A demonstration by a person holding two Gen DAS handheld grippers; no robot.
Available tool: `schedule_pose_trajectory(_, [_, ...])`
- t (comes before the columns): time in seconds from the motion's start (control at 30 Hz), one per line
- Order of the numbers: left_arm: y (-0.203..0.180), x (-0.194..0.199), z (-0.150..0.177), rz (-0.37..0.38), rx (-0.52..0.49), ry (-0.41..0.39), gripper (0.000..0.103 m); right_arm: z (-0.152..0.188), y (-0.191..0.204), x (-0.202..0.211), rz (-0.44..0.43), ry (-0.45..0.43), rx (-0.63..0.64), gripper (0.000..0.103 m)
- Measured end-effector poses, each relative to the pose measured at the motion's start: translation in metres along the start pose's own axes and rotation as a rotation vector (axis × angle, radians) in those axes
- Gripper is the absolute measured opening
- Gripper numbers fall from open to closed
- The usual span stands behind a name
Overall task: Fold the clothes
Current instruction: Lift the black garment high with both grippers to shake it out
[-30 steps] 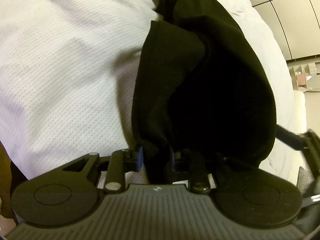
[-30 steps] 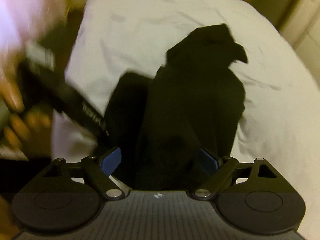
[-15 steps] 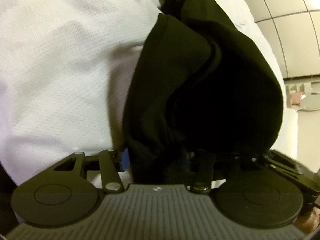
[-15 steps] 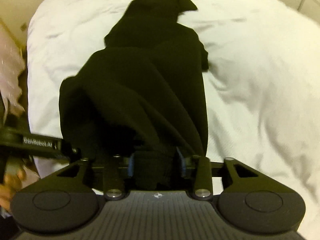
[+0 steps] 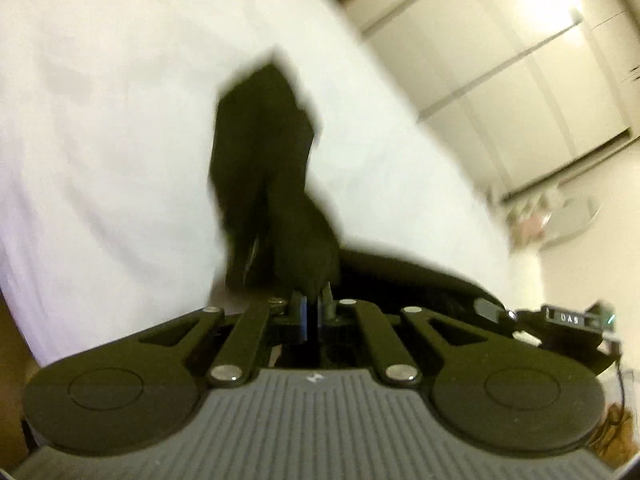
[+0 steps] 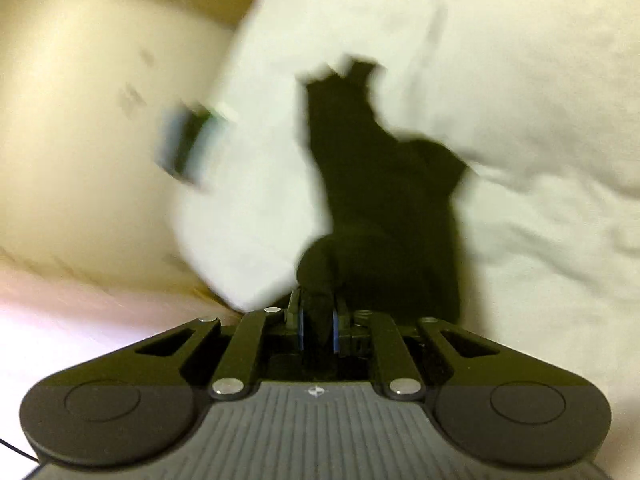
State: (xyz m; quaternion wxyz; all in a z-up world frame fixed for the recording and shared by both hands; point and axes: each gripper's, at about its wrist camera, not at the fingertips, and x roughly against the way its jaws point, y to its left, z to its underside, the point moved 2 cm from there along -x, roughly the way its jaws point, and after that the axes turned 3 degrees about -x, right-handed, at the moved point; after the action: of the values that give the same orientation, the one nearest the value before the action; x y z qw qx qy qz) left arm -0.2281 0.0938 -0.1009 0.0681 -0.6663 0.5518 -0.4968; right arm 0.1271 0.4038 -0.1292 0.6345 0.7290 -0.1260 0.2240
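Garment [image 5: 272,184] lifted off bed; both claws clamped on it.

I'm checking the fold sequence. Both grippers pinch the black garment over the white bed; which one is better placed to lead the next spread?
Probably neither: left gripper and right gripper both clamp the black garment.

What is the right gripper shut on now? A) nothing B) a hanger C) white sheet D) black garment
D: in the right wrist view the right gripper has just closed, its blue pads pinching a bunch of the black garment, which trails off over the white bed.
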Motion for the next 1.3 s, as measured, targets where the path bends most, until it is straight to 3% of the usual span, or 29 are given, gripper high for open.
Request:
schedule_pose_trajectory(0.1, [-0.034,0.052,-0.06,0.012,-0.068,-0.141,0.001,-0.025,0.042,0.024,-0.213,-0.063,-0.056,0.013])
schedule_pose_trajectory(0.17, [-0.07,0.098,-0.075,0.021,-0.108,-0.218,0.001,-0.038,0.078,0.041,-0.318,-0.097,-0.029,0.013])
schedule_pose_trajectory(0.23, [-0.118,0.108,-0.106,0.04,-0.14,-0.307,0.001,-0.054,0.115,0.057,-0.417,-0.129,0.013,0.013])
schedule_pose_trajectory(0.4, [-0.194,0.207,-0.164,0.075,-0.25,-0.551,0.001,-0.082,0.228,0.12,-0.637,-0.273,0.251,0.013])
schedule_pose_trajectory(0.5, [-0.245,0.265,-0.178,0.092,-0.317,-0.669,0.001,-0.086,0.287,0.159,-0.76,-0.348,0.377,0.013])
schedule_pose_trajectory(0.6, [-0.286,0.314,-0.193,0.103,-0.369,-0.754,0.001,-0.083,0.341,0.193,-0.823,-0.395,0.502,0.013])
schedule_pose_trajectory(0.73, [-0.32,0.354,-0.202,0.094,-0.408,-0.796,0.001,-0.078,0.393,0.221,-0.835,-0.415,0.588,0.013])
schedule_pose_trajectory(0.93, [-0.326,0.373,-0.223,0.063,-0.438,-0.835,0.001,-0.082,0.444,0.223,-0.772,-0.439,0.657,0.013])
schedule_pose_trajectory(1.0, [-0.31,0.361,-0.236,0.056,-0.412,-0.825,0.001,-0.097,0.456,0.199,-0.735,-0.434,0.64,0.013])
schedule_pose_trajectory(1.1, [-0.274,0.334,-0.264,0.025,-0.344,-0.773,0.001,-0.133,0.464,0.13,-0.655,-0.39,0.556,0.013])
schedule_pose_trajectory(1.2, [-0.227,0.298,-0.302,-0.032,-0.252,-0.692,0.001,-0.172,0.463,0.056,-0.558,-0.326,0.446,0.013])
schedule_pose_trajectory(1.3, [-0.177,0.266,-0.339,-0.136,-0.191,-0.643,0.001,-0.205,0.467,-0.025,-0.441,-0.268,0.395,0.013])
